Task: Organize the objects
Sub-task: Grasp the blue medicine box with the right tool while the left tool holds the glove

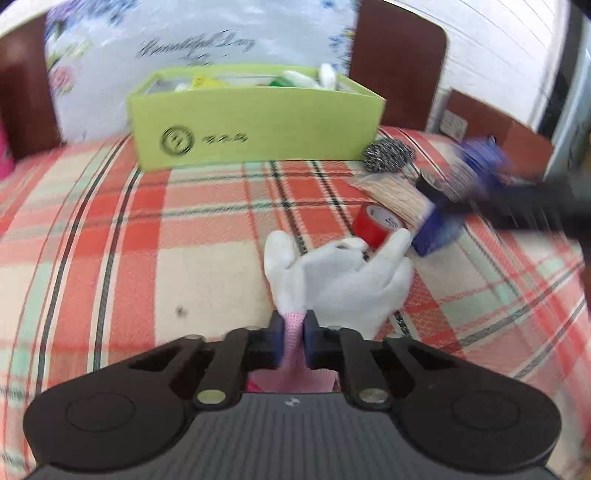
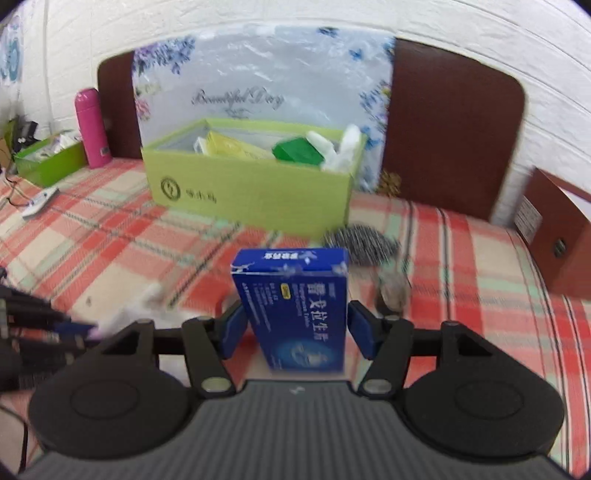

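Plaid bedspread, green box behind, scourer beside it

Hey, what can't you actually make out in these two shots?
- Left wrist view: right tongs and their blue box, smeared by motion blur.
- Right wrist view: white glove and left tongs, blurred.
- Green box: lower contents hidden behind its front wall.
- Blue box: small print illegible.

You see a plaid cloth covering the surface, brown chair backs behind it, a pink flask at far left, and a white brick wall.
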